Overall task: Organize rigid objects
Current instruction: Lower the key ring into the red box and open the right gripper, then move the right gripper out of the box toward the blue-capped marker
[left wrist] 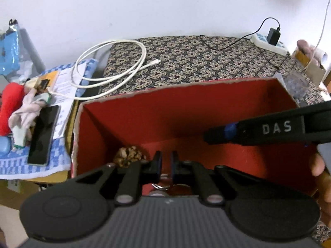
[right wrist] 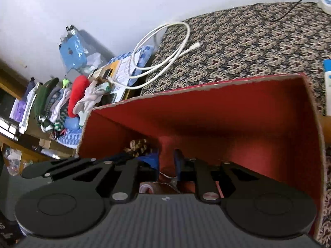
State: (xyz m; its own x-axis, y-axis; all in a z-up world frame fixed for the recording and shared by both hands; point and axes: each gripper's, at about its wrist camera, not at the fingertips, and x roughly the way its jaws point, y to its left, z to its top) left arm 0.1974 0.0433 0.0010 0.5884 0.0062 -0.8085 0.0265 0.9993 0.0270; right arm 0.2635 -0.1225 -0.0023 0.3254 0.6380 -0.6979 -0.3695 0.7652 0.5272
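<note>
Inside red-lined cardboard box (left wrist: 186, 113), brown knobbly pine cone (left wrist: 129, 156), corner-tucked

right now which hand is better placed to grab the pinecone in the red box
left: the left tongs sit beside the pinecone in a corner of the box; the right tongs are farther across

One red cardboard box (left wrist: 186, 111), one pine cone (left wrist: 129, 156), one coiled white cable (left wrist: 107, 66), one black phone (left wrist: 43, 135), one power strip (left wrist: 269, 43), one black adapter (left wrist: 273, 34), two grippers: left gripper (left wrist: 165, 161), right gripper (right wrist: 167, 161).
</note>
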